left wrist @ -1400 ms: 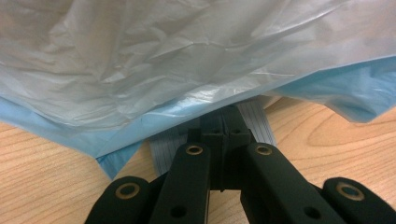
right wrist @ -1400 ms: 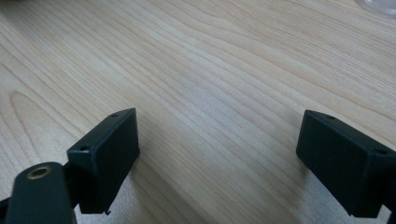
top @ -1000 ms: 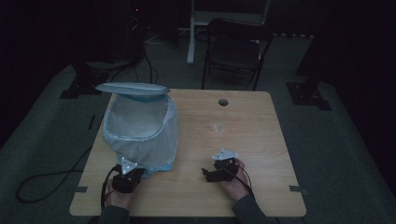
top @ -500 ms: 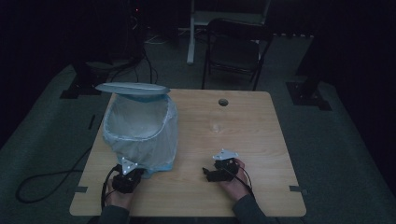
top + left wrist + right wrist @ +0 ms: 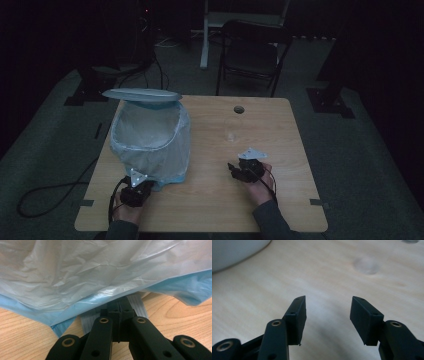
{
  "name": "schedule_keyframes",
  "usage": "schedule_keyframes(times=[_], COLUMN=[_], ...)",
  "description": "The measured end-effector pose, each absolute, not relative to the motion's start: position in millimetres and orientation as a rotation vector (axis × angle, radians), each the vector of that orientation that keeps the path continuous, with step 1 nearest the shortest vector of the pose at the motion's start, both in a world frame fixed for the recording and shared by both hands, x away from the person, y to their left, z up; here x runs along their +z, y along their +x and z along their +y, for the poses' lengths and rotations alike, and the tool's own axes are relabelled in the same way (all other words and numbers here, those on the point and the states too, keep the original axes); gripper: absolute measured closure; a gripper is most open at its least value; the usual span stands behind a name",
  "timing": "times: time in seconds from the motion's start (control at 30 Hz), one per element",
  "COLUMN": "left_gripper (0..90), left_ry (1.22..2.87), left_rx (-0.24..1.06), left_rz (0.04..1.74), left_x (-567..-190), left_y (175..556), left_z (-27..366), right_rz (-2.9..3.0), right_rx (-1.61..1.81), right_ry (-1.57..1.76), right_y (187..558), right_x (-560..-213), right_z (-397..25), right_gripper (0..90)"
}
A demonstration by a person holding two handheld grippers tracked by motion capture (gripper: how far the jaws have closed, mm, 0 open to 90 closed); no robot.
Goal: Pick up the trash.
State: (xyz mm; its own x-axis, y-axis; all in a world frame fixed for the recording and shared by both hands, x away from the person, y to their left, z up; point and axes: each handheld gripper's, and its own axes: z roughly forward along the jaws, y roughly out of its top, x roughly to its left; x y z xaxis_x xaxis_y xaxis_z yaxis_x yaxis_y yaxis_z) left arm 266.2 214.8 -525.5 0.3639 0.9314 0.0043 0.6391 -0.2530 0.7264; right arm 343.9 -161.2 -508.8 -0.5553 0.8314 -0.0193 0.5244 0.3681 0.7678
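Note:
A bin lined with a white and pale blue plastic bag stands on the left of the wooden table, its grey lid raised. My left gripper lies at the bin's near foot. In the left gripper view its jaws are shut, and the tips of my left gripper reach under the bag's hanging hem, above a ribbed grey plate. Whether they pinch the bag is hidden. My right gripper rests open on bare wood; the gap of my right gripper holds nothing.
A clear cup stands faintly visible mid-table beyond the right gripper, with a round hole in the tabletop behind it. A folding chair and stands sit on the dark floor past the table's far edge.

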Motion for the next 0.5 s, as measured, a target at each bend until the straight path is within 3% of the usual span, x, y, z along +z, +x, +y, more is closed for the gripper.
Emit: schedule_keyframes(times=[0.5], left_gripper=[90.0], left_ry=[1.989], left_rx=[0.592], left_rz=[1.356], left_x=[-525.4], left_y=[266.7], left_z=[214.4], right_rz=[2.130], right_rx=[1.054], right_ry=[1.210], right_y=[380.2], right_x=[-469.9], right_z=[-170.4], right_gripper=[53.7])
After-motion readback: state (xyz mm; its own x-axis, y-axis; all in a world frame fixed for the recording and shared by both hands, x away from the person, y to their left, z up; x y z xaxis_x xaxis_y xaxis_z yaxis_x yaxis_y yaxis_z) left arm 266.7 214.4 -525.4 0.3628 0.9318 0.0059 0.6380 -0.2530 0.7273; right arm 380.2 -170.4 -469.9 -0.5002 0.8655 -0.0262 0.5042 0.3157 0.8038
